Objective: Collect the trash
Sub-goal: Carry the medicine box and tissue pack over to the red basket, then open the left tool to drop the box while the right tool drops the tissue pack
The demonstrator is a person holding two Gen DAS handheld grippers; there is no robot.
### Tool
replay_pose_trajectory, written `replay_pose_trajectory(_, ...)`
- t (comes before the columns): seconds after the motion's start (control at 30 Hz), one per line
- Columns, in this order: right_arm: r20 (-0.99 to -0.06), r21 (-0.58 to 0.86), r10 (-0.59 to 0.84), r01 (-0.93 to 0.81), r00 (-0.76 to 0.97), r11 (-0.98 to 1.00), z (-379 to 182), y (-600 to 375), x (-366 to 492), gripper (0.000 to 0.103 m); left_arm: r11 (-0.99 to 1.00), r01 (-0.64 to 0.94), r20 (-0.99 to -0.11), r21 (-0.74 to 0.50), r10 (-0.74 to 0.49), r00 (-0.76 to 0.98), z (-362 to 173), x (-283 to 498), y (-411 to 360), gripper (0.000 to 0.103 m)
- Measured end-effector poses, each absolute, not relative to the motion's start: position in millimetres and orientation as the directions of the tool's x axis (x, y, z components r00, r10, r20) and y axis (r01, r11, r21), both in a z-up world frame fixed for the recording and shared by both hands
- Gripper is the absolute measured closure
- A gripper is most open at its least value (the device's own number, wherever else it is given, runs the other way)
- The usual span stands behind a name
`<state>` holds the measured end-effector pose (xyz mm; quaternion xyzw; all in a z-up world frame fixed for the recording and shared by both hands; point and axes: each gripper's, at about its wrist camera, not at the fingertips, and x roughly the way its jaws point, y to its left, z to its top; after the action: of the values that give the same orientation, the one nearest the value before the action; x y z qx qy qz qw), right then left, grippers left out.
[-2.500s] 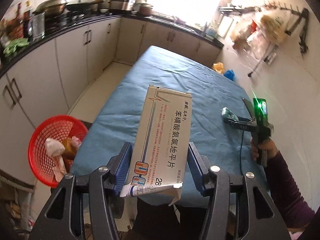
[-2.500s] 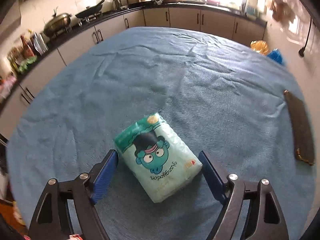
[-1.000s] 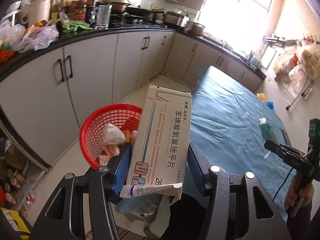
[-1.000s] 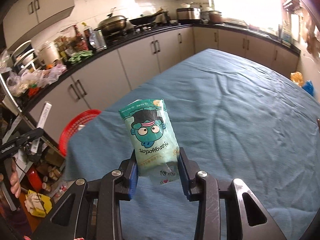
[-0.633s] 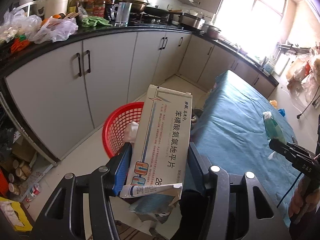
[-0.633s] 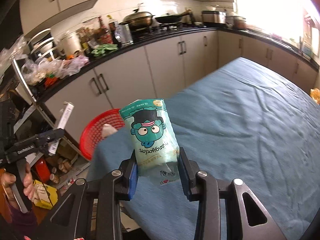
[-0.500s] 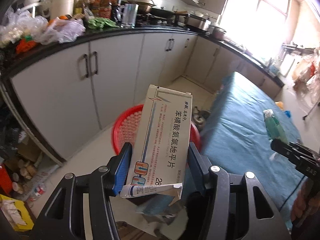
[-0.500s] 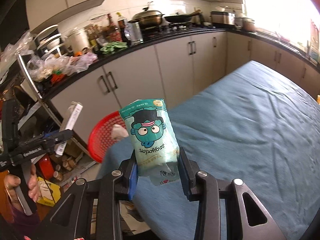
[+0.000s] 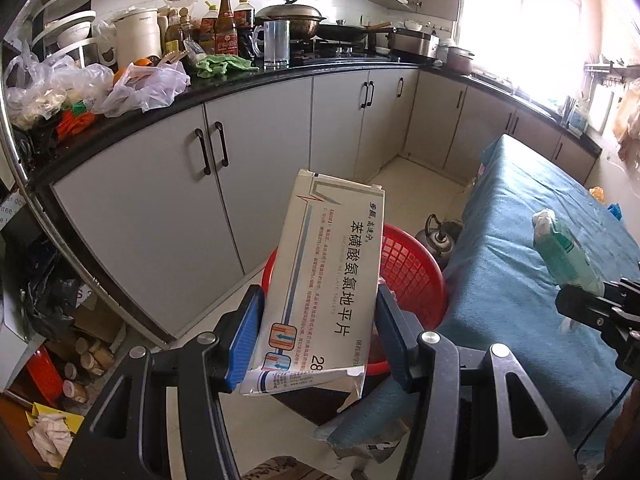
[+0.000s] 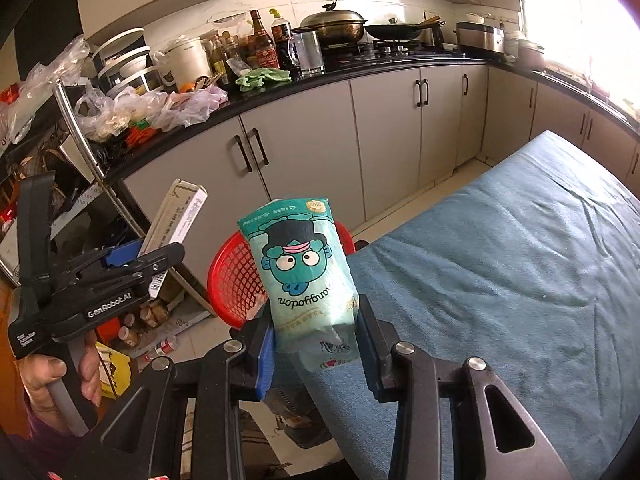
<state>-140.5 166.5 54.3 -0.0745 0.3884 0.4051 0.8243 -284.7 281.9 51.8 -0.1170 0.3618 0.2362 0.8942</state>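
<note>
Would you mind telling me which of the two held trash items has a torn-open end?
The white medicine box in the left gripper: its bottom flap is ripped. The green tissue pack looks intact.

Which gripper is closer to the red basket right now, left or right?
Left. The left gripper, holding the medicine box, is right by the red basket; the right gripper, holding the tissue pack, sits back at the table edge.
</note>
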Motion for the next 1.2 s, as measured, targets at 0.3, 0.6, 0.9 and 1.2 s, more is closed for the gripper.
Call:
replay_pose_trajectory(0.3,-0.704,0.197,0.609,-0.723,0.365,0.662,53,171,-137,0.064,0.868,-0.496,-0.712,-0.031,0.329,0.62,46,-278,283,0.049)
replay_pose_trajectory(0.6,-0.714,0.206,0.611,-0.731,0.343,0.651,51,189,-125,0.064,0.867,-0.496,-0.74,-0.054,0.299,0.602,31,-264,297,0.049)
replay_pose_trajectory(0.9,-0.717,0.255,0.63,-0.729,0.299,0.635,48,221,-96,0.064,0.856,-0.489,-0.748,-0.164,0.215,0.627,27,-250,325,0.049)
replay_pose_trajectory(1.2,-0.746,0.314,0.626,-0.709,0.226,0.631,19,256,-61,0.062,0.836,-0.502,-0.77,-0.224,0.164,0.617,7,-234,338,0.049)
